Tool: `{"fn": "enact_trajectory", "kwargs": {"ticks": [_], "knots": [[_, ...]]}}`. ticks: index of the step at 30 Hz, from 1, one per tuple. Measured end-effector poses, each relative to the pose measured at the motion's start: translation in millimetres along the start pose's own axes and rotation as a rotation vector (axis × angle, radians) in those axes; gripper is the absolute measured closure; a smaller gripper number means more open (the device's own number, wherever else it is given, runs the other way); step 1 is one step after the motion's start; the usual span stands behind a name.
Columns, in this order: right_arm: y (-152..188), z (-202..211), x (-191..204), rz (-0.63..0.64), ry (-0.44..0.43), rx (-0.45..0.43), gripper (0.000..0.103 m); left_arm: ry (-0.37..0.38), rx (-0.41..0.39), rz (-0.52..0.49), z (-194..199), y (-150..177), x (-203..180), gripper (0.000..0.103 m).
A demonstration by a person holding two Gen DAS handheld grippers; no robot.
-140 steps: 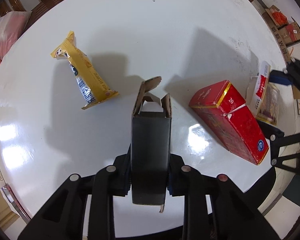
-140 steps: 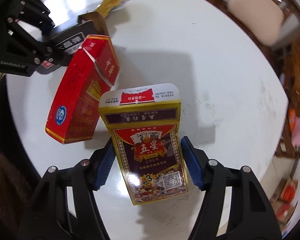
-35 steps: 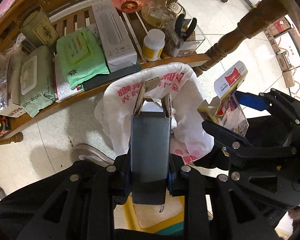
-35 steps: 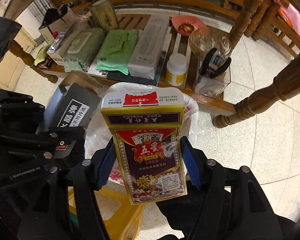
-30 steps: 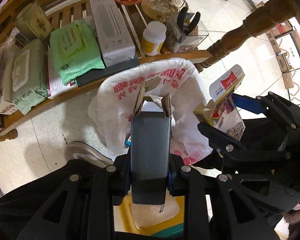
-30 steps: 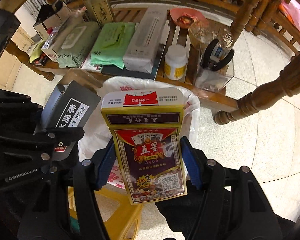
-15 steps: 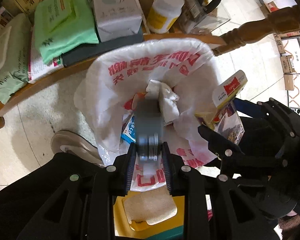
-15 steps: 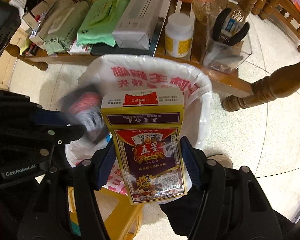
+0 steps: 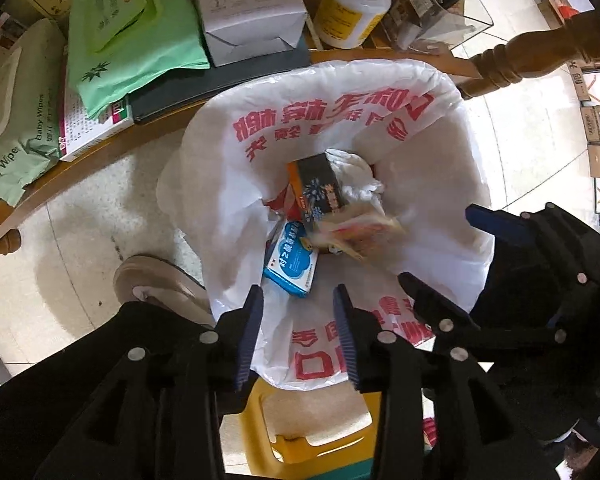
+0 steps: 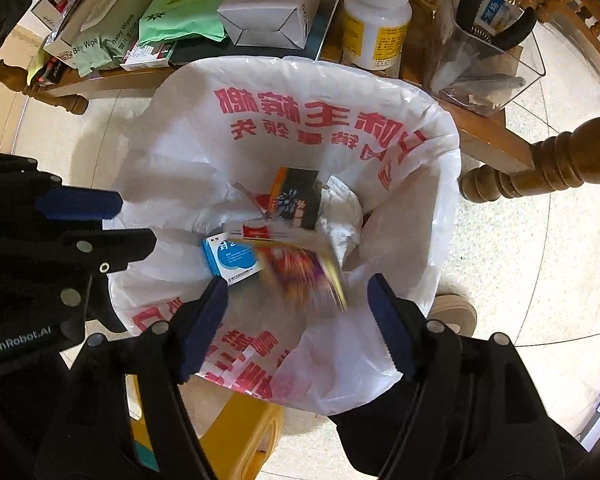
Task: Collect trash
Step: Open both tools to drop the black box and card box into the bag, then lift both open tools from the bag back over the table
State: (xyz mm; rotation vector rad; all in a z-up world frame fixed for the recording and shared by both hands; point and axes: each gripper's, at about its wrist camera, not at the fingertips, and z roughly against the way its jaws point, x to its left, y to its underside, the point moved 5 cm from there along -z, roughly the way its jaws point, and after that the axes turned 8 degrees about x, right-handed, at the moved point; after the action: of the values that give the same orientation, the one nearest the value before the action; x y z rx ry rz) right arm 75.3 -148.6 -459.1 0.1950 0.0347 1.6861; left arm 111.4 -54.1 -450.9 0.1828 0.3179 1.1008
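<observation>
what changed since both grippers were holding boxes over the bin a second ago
Both let go. The left gripper has just opened and its dark box now lies in the white bin bag. The right gripper has just opened too; its playing-card box is blurred, dropping in. Both grippers moved closer to the bag. The shelf clutter is unchanged.

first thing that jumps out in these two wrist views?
The white trash bag with red print fills the middle of both views, its mouth open under both grippers. Inside it, the playing-card box is a falling blur just beyond the open right gripper, beside the dark box lying by crumpled tissue. The left gripper is open and empty too.
</observation>
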Motion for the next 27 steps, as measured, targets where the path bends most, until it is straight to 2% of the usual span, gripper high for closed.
{"fn": "enact_trajectory", "kwargs": {"ticks": [15, 21, 22, 24, 25, 27], "knots": [[7.2, 15.3, -2.1, -0.012, 0.006, -0.042, 0.032, -0.020, -0.040, 0.003, 7.4, 9.9, -0.6, 0.066], [27.3, 34.7, 2.2, -0.003, -0.003, -0.056, 0.032, -0.081, -0.105, -0.046, 30.4, 32.9, -12.0, 0.066], [32.1, 42.2, 3.2, 0.002, -0.002, -0.062, 0.032, -0.085, -0.123, -0.065, 39.5, 40.9, -16.2, 0.063], [40.7, 61.2, 6.0, 0.018, 0.005, -0.082, 0.032, -0.097, -0.160, -0.087, 56.9, 53.2, -22.3, 0.047], [47.0, 77.7, 7.8, 0.029, 0.011, -0.106, 0.032, -0.099, -0.195, -0.099, 71.3, 61.9, -26.1, 0.043], [55.8, 104.6, 9.8, 0.045, 0.009, -0.140, 0.026, -0.102, -0.236, -0.122, 94.4, 76.0, -31.4, 0.033]]}}
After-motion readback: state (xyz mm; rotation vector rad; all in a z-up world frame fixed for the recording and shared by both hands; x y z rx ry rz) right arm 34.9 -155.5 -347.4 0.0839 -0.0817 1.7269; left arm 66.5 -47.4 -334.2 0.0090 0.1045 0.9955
